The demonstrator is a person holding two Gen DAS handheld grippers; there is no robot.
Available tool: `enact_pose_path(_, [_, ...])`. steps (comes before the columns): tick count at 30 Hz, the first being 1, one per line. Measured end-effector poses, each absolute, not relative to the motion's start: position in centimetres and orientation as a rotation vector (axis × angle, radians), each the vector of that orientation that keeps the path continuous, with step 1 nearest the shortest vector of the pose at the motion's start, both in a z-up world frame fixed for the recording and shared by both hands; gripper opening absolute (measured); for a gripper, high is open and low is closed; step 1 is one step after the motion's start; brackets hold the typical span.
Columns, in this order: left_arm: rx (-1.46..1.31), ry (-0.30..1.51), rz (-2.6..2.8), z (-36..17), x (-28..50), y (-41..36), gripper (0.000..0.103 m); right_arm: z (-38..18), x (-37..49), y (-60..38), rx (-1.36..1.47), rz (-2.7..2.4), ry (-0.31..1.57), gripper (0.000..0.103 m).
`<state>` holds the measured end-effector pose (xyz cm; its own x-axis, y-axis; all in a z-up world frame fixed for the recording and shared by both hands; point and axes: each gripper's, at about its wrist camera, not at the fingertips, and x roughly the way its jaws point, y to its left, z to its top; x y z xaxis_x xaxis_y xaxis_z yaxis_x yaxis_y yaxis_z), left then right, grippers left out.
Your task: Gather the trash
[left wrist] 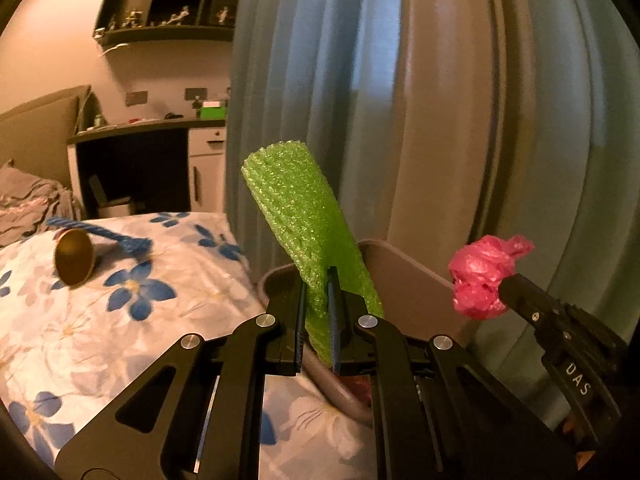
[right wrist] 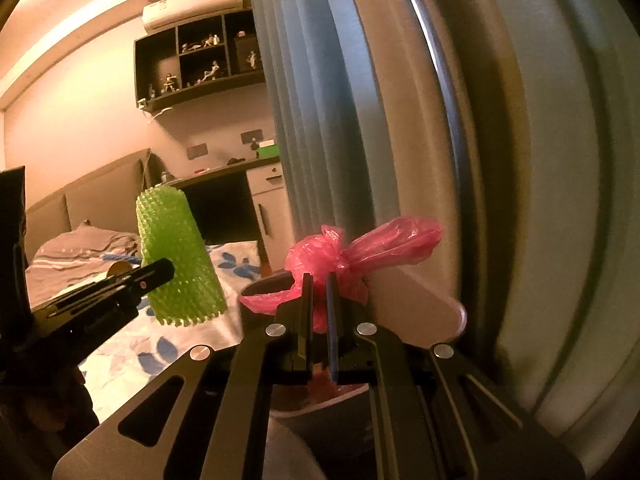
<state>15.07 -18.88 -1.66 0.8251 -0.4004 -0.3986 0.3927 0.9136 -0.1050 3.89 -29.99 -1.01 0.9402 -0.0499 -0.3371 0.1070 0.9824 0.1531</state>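
Midway: left gripper [left wrist: 319,304] pinches a green bubble-wrap sleeve [left wrist: 296,216], right gripper [right wrist: 319,308] a knotted pink plastic bag [right wrist: 340,256], both above the grey bin [left wrist: 404,280]; a gold capsule [left wrist: 74,258] and blue rope [left wrist: 108,234] remain beside it on the bed.

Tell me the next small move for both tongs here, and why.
Probably lower both over the bin and let go. The left tongs are shut on the green foam sleeve, the right tongs on the pink plastic bag, and the bin's open mouth sits just below and ahead of both. A gold capsule and a blue rope are on the bed.

Green foam sleeve [left wrist: 304,216] upright, knotted pink bag [right wrist: 340,256], both above bin [left wrist: 400,276]
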Motion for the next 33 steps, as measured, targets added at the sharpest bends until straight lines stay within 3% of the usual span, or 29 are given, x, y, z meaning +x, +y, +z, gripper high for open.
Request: enact_pose_path(33, [0.02,0.519,-0.529,-5.6,20.2,-23.5,0.01,-3.2,7.8,-31.1,0.177,-0.1,0.384,0.007])
